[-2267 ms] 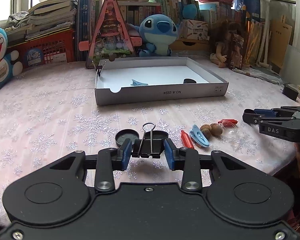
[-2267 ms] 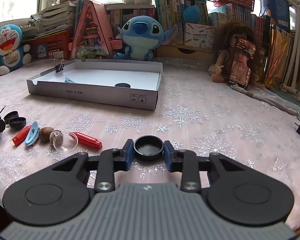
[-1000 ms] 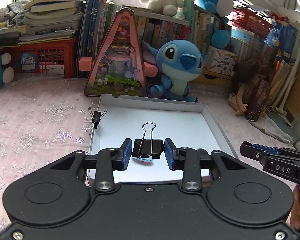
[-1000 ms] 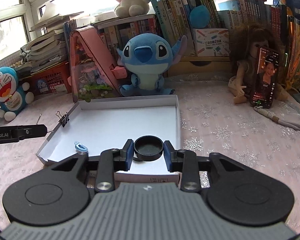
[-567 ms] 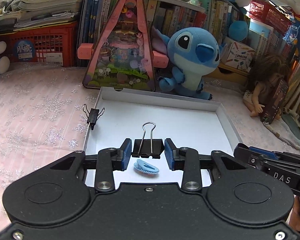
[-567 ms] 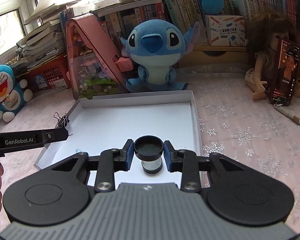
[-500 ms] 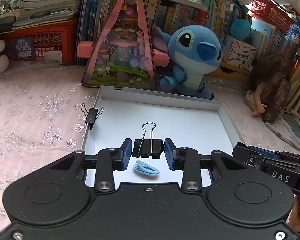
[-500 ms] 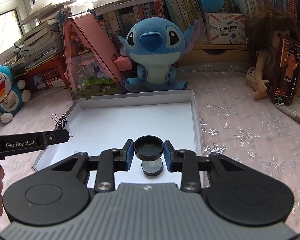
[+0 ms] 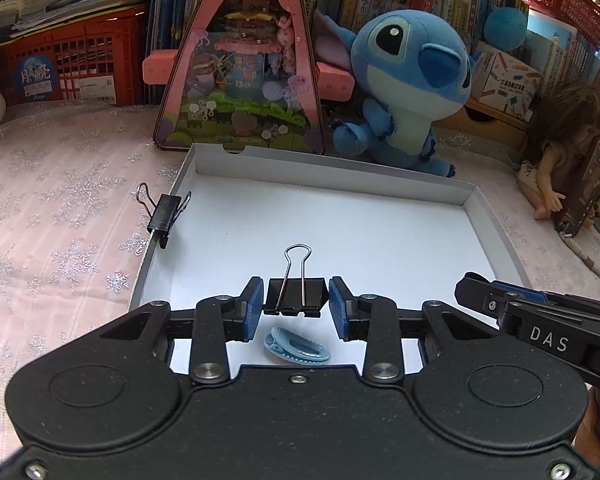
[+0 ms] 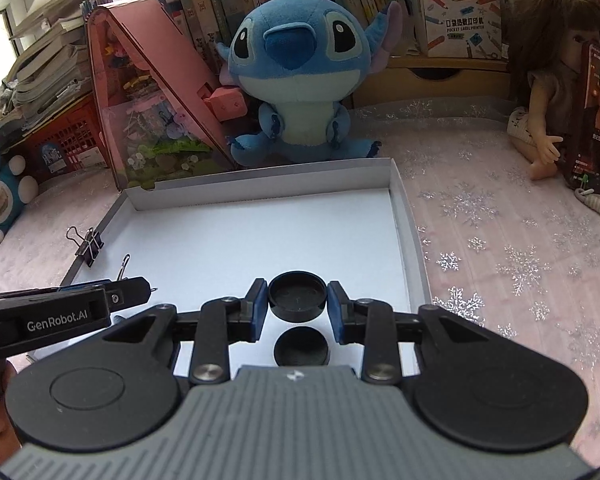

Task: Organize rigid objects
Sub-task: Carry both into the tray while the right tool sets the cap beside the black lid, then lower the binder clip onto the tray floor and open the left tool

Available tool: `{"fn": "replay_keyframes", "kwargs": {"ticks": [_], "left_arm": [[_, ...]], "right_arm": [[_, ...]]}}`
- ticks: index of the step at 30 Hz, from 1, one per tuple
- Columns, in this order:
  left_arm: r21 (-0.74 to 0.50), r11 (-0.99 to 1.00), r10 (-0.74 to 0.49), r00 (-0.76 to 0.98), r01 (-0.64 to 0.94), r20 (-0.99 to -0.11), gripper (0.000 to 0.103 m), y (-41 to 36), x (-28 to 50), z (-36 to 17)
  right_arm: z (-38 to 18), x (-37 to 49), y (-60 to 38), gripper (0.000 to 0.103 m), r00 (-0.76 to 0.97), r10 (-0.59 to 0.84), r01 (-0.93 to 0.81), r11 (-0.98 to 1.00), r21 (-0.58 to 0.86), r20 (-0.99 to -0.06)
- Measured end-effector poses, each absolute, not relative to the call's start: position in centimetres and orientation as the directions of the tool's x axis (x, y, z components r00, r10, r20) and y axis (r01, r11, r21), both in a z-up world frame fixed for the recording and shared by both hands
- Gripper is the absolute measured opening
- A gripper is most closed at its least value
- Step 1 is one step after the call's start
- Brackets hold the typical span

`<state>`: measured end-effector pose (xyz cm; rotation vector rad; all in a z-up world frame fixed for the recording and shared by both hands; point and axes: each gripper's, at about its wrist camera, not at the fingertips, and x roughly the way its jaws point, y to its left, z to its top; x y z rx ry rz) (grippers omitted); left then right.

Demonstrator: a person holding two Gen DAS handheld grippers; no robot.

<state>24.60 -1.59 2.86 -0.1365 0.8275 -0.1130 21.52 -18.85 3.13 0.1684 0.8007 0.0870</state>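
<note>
Moved since earlier: both hand-held grippers have travelled from the loose items on the pink surface to a spot above the white box, each carrying its item along.
Left hand-held gripper: pads closed part-way on a black binder clip, wire handle standing up ahead of the fingertips.
Right hand-held gripper: closed part-way on a round black cap, open side up.
Below the left hand-held gripper: a blue hair clip lies on the box floor.
Below the right hand-held gripper: a second black cap lies on the floor, just under the held one.
Ahead and left of both: another binder clip is pinched onto the box's left wall.
Progress: three items look placed; these two seem ready to drop. Whether others remain outside cannot be seen now.
Pose: both tilt downward over the near half of the box, side by side, the left tool's tip showing in the right view.
</note>
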Motion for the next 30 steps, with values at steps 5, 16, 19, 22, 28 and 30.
{"fn": "replay_keyframes", "kwargs": {"ticks": [5,16,19,22,28,30], "left_arm": [[-0.147,0.988,-0.143,0.676,0.051,-0.723,0.033,-1.8,24.8,2.4],[-0.109,0.993,-0.117,0.675,0.054,-0.728,0.033,-2.5,25.1,1.4],[-0.104,0.993,-0.112,0.679,0.052,-0.726,0.033,-2.4,25.1,1.2],[-0.099,0.994,-0.110,0.682,0.055,-0.723,0.033,-2.4,25.1,1.2],[-0.086,0.995,-0.101,0.691,0.056,-0.716,0.033,-2.6,24.9,1.0],[-0.080,0.995,-0.096,0.693,0.056,-0.714,0.033,-2.7,24.9,1.0]], "right_arm": [[2.5,22.0,-18.7,0.038,0.690,0.124,-0.012,0.987,0.160,-0.713],[1.3,22.7,-17.6,0.038,0.686,0.089,-0.024,0.995,0.099,-0.722],[1.3,22.6,-17.4,0.038,0.689,0.085,-0.027,0.995,0.092,-0.720],[1.3,22.6,-17.3,0.037,0.690,0.083,-0.031,0.996,0.085,-0.719],[1.2,22.5,-17.1,0.037,0.694,0.077,-0.038,0.997,0.071,-0.716],[1.2,22.5,-17.1,0.037,0.695,0.074,-0.037,0.997,0.068,-0.715]]}}
